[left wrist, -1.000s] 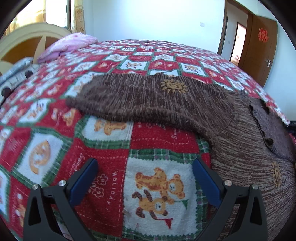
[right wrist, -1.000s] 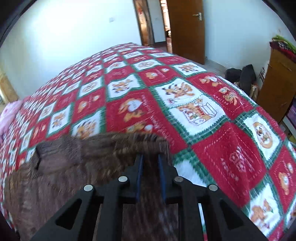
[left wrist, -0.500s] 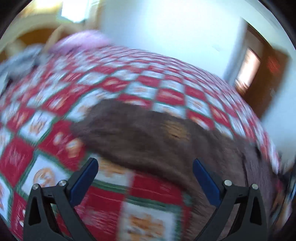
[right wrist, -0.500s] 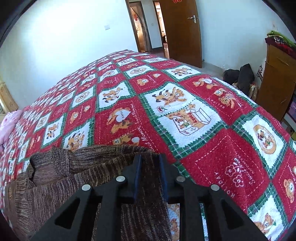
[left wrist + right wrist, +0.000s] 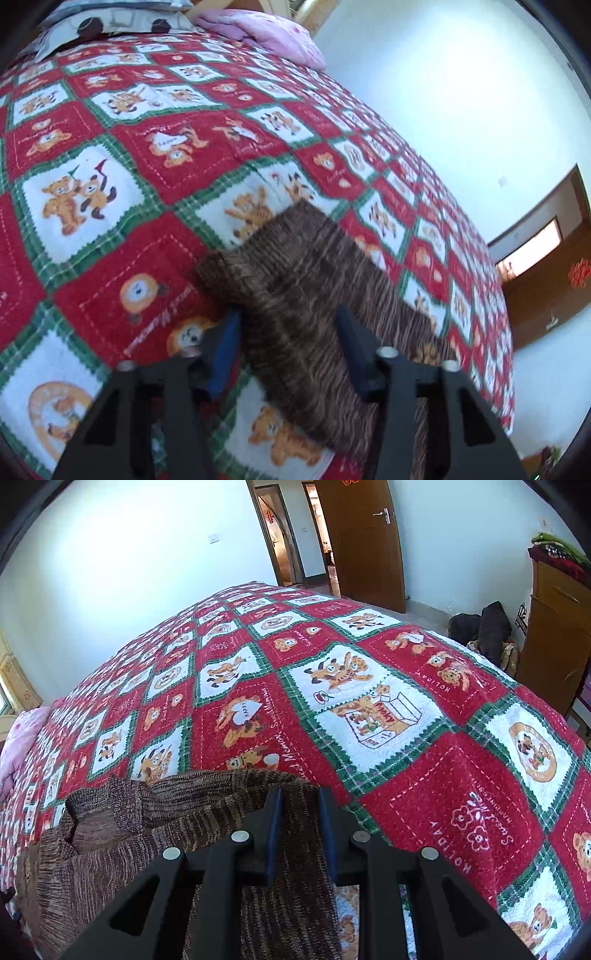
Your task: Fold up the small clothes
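Note:
A small brown knit cardigan lies on the red, green and white teddy-bear blanket [image 5: 110, 155] of a bed. In the left wrist view one sleeve [image 5: 295, 280] stretches out flat, and my left gripper [image 5: 288, 321] is partly open, its jaws straddling the sleeve near the cuff. In the right wrist view the cardigan's body [image 5: 110, 842] lies bunched at lower left, and my right gripper [image 5: 300, 805] has its jaws close together, pinching a strip of the knit [image 5: 291, 886].
A pink pillow [image 5: 266, 33] and a grey patterned pillow [image 5: 110, 18] lie at the bed's head. A brown door [image 5: 362, 542], a wooden cabinet [image 5: 554, 635] and dark bags [image 5: 484, 631] on the floor stand beyond the bed's far side.
My left gripper has swung left and come down over the sleeve end, and its jaws have narrowed. My right gripper stays pinched on the knit and has shifted slightly.

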{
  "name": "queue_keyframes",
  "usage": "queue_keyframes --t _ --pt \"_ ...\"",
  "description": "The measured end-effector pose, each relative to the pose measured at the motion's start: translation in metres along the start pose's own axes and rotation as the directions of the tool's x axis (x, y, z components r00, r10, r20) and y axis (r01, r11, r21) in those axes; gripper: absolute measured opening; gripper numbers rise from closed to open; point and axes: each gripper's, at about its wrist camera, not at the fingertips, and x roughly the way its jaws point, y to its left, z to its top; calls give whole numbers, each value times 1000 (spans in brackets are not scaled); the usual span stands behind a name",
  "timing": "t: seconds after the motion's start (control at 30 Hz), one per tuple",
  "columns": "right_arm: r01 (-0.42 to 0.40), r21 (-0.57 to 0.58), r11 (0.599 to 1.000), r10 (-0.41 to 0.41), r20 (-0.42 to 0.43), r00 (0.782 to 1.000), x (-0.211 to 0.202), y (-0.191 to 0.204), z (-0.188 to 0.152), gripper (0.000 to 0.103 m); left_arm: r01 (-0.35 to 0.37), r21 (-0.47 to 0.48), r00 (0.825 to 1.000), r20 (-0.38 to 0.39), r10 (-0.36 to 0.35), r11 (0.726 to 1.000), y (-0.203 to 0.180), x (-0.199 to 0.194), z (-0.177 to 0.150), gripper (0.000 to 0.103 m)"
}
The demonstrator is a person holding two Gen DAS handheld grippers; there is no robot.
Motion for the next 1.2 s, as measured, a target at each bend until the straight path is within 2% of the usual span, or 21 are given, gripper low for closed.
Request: queue_keyframes --t 0.03,0.07,0.17,0.23,0.33,0.37,0.4,0.47,0.5,0.6,0.63,0.7,0.8,0.9,0.93,1.0,1.1,1.13,1.17,1.2 --pt "-1 0 1000 1 0 1000 0 0 0 21 7 -6 1000 -9 -7 1000 1 4 1 14" --pt "-1 1 1000 1 0 1000 0 0 0 21 12 -5 1000 -26 -12 1000 4 6 2 8" --pt "-2 2 1000 2 0 1000 0 -1 0 22 5 20 1000 -20 -5 1000 3 2 1 7" --pt "-4 3 1000 4 0 1000 0 0 0 22 -22 76 1000 23 20 997 -10 -7 -2 7" --pt "-3 2 1000 3 0 1000 0 0 0 22 -2 212 996 83 -16 977 -46 -23 -12 7" --pt "-3 1 1000 3 0 1000 0 -1 0 22 11 275 994 103 -41 961 -62 -31 -19 7" --pt "-3 2 1000 3 0 1000 0 -1 0 22 20 346 990 122 -66 938 -80 -39 -29 7" --pt "-4 2 1000 4 0 1000 0 -1 0 22 49 507 983 128 -131 861 -124 -56 -58 7" --pt "-5 3 1000 5 0 1000 -1 -1 0 22 62 556 981 120 -155 829 -138 -61 -70 7" --pt "-5 3 1000 5 1 1000 -1 0 0 22 121 715 974 49 -222 689 -189 -73 -127 7" --pt "-4 2 1000 4 1 1000 -1 -1 0 22 141 742 973 18 -230 655 -199 -73 -144 7" --pt "-5 3 1000 5 1 1000 -1 -1 0 22 177 768 974 -47 -221 616 -215 -65 -170 7" --pt "-5 3 1000 5 1 1000 -1 -1 0 22 195 780 979 -120 -163 595 -225 -51 -199 7" --pt "-5 2 1000 5 0 1000 0 0 0 22 152 814 988 -119 -94 561 -228 -41 -221 7" --pt "-6 3 1000 6 0 1000 0 -1 0 22 142 817 990 -126 -68 558 -227 -37 -224 7" --pt "-5 2 1000 5 0 1000 0 0 0 22 151 808 988 -146 -55 569 -225 -35 -223 8" --pt "-3 1 1000 3 1 1000 0 -1 0 22 172 797 983 -175 -52 578 -221 -39 -221 15" --pt "-5 2 1000 5 1 1000 0 -1 0 22 190 794 980 -193 -57 577 -220 -39 -223 26" --pt "-3 2 1000 3 3 1000 -1 -1 0 23 223 786 972 -222 -74 577 -217 -45 -223 45" --pt "-3 5 1000 3 11 1000 -3 -1 0 25 236 782 970 -229 -86 577 -215 -47 -222 56"
